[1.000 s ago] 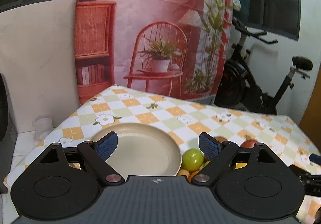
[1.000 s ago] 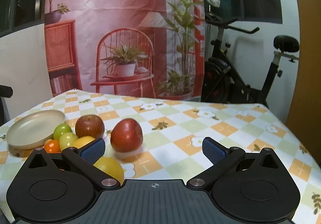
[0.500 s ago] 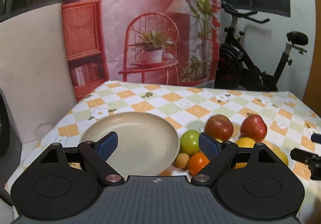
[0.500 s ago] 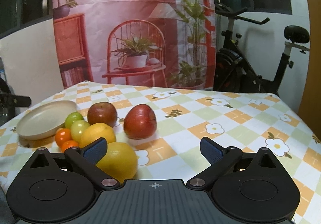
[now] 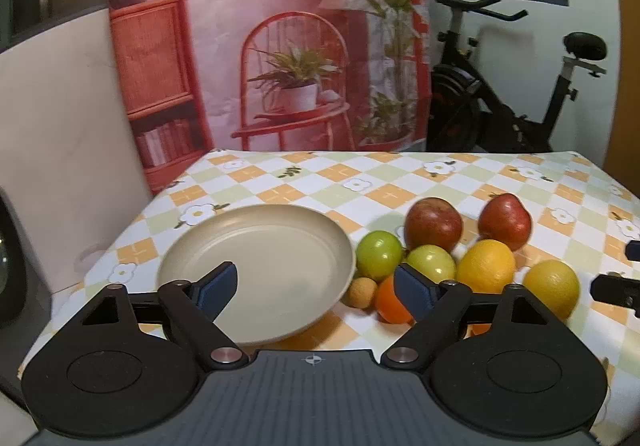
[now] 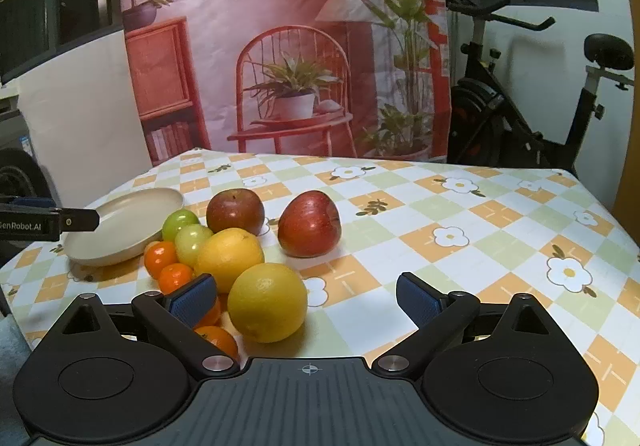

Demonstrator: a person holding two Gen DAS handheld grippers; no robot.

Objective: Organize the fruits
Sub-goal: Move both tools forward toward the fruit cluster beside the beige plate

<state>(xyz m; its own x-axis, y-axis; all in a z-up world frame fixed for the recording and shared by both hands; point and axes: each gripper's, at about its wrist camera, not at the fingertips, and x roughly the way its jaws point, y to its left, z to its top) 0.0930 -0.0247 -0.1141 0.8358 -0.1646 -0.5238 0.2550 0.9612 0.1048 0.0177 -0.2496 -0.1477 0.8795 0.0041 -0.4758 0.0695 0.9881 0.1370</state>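
Observation:
A beige plate [image 5: 256, 258] lies empty on the checkered table, also in the right wrist view [image 6: 120, 224]. To its right sits a cluster of fruit: two red apples [image 5: 434, 224] [image 5: 505, 220], two green fruits [image 5: 378, 254], two yellow citrus fruits [image 5: 486, 266] [image 6: 267, 301], small oranges [image 6: 161, 257] and a small tan fruit [image 5: 361, 292]. My left gripper [image 5: 316, 288] is open and empty over the plate's near rim. My right gripper [image 6: 308, 296] is open and empty, with the nearest yellow citrus just ahead between its fingers.
The table [image 6: 460, 230] has a checkered flower-print cloth. A pink printed backdrop [image 5: 280, 46] hangs behind it. An exercise bike [image 6: 540, 106] stands at the back right. A white panel [image 5: 60, 106] stands left of the table.
Both grippers have drawn back and tilted so more of the table and fruit shows. The left view has swung right towards the fruit. Both stay open and the fruit has not moved.

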